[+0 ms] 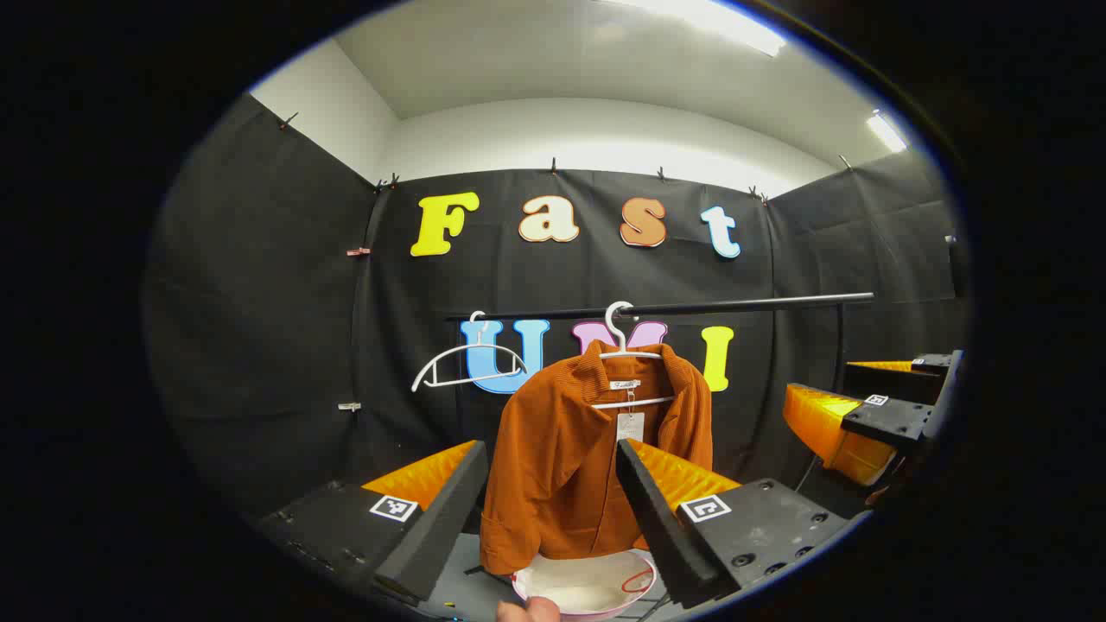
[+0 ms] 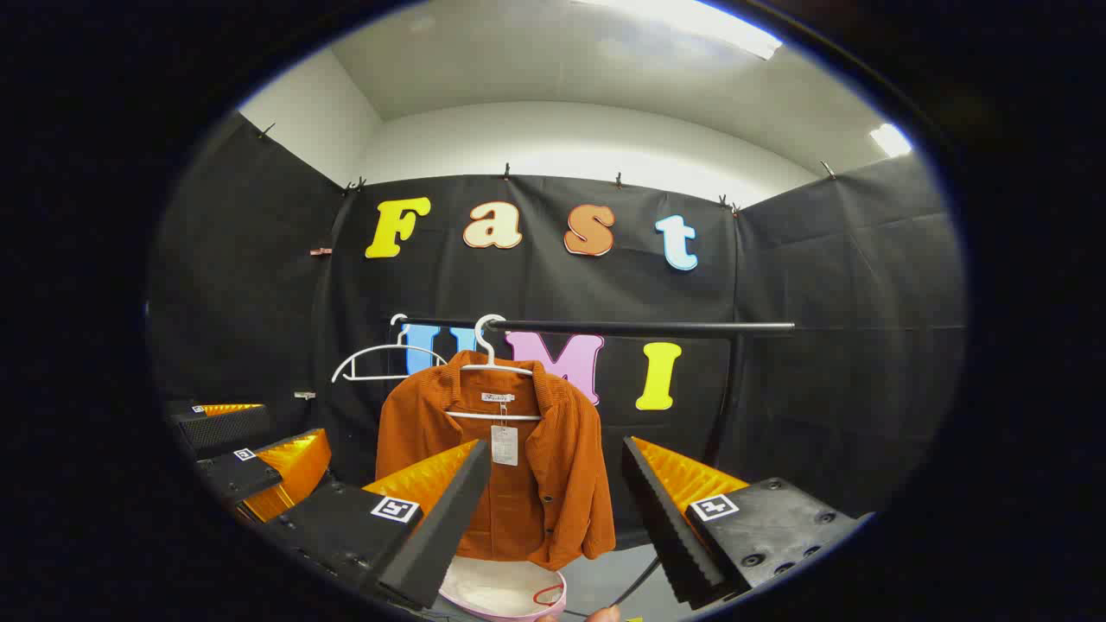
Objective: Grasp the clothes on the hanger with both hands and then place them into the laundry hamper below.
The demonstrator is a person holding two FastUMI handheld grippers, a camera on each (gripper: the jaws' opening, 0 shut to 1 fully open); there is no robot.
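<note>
Fingers of the left hand-held gripper [image 1: 553, 510] hide part of the orange jacket [image 1: 562, 458]; the hamper [image 1: 587, 587] is cut off. Both the left and the right hand-held gripper [image 2: 557, 518] are wide apart, holding nothing.

Orange corduroy jacket [image 1: 577, 466] hangs open-fronted on 1 white hanger [image 1: 629, 350], hooked over the black rail [image 1: 734, 304]; a paper tag dangles at the collar. White, pink-rimmed laundry hamper [image 1: 587, 589] sits directly below the hem, mouth upward.
</note>
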